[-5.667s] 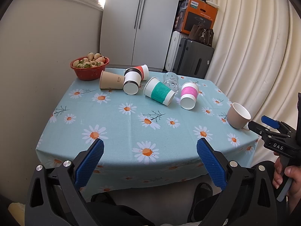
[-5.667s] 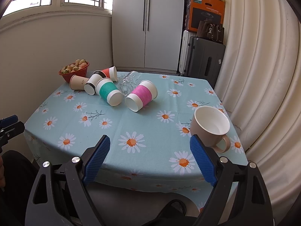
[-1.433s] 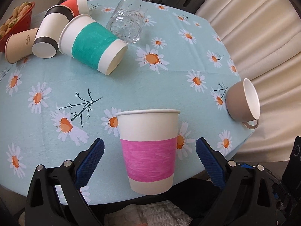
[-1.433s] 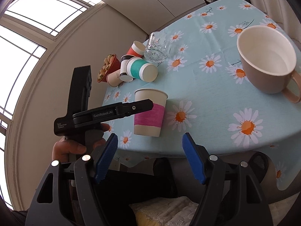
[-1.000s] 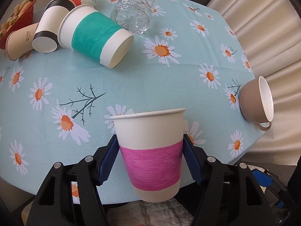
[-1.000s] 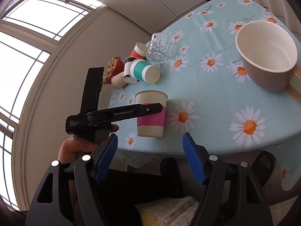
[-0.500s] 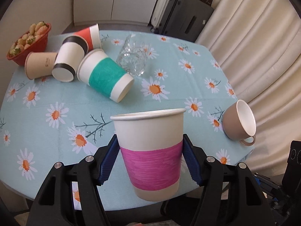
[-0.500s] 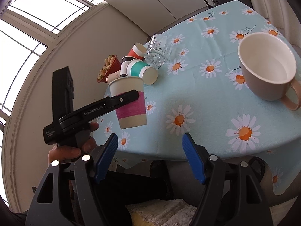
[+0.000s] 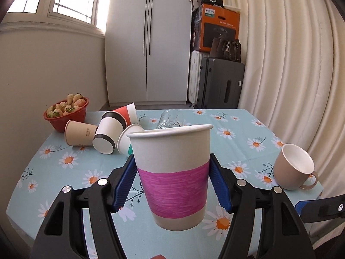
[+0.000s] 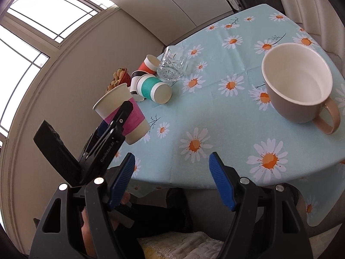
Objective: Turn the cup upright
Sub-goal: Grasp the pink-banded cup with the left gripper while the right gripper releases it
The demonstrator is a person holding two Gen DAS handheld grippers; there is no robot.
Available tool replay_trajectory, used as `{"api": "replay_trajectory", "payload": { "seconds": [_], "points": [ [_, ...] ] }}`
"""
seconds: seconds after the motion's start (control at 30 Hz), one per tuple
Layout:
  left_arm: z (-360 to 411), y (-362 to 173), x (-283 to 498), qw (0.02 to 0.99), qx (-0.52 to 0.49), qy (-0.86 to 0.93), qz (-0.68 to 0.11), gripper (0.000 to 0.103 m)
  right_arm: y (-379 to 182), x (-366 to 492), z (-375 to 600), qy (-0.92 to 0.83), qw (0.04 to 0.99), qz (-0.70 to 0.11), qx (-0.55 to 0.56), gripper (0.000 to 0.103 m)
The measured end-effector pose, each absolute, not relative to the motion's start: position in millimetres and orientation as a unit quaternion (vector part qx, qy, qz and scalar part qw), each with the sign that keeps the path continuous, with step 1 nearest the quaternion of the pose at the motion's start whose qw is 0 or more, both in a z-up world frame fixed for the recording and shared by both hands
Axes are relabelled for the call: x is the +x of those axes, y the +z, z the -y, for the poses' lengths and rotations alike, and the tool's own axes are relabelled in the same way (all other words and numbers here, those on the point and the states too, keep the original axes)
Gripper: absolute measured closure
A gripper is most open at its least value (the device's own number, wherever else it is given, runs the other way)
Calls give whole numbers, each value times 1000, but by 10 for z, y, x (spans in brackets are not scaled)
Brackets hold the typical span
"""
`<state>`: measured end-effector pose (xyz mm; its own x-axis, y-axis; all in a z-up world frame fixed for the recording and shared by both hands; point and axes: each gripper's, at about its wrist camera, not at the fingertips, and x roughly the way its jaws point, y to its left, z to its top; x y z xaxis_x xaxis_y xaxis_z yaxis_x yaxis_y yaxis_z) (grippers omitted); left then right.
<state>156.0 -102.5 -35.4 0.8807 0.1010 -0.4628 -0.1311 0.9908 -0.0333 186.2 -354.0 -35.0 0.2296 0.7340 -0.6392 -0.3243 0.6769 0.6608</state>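
My left gripper (image 9: 172, 181) is shut on a white paper cup with a pink band (image 9: 172, 179) and holds it upright in the air above the near part of the table. In the right wrist view the same cup (image 10: 123, 113) hangs tilted in the left gripper (image 10: 120, 116) off the table's left edge. My right gripper (image 10: 172, 179) is open and empty near the table's front edge. A teal-banded cup (image 10: 154, 89), a black-banded cup (image 9: 107, 132), a red cup (image 9: 126, 113) and a plain tan cup (image 9: 80, 132) lie on their sides.
The table has a light blue daisy cloth (image 9: 237, 142). A tan mug (image 9: 294, 169) stands upright at the right edge, large in the right wrist view (image 10: 299, 82). A clear glass (image 10: 171, 67) lies on its side. A red bowl of fruit (image 9: 66, 112) sits at the far left. Curtains hang on the right.
My left gripper closed on the pink-banded cup as it stood on the table, then lifted it up and back toward the near left edge. The right gripper stayed put.
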Motion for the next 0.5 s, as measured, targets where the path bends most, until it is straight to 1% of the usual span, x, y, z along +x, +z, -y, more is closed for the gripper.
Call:
{"api": "replay_trajectory", "payload": {
  "seconds": [0.23,0.5],
  "points": [
    [1200,-602,1435,985,-5,81,-155,39,-376,1887,3590,347,756,-515,205,32],
    [1258,-896,1357,989,8,106,-102,39,-419,1917,3661,345,750,-519,223,32]
  ]
}}
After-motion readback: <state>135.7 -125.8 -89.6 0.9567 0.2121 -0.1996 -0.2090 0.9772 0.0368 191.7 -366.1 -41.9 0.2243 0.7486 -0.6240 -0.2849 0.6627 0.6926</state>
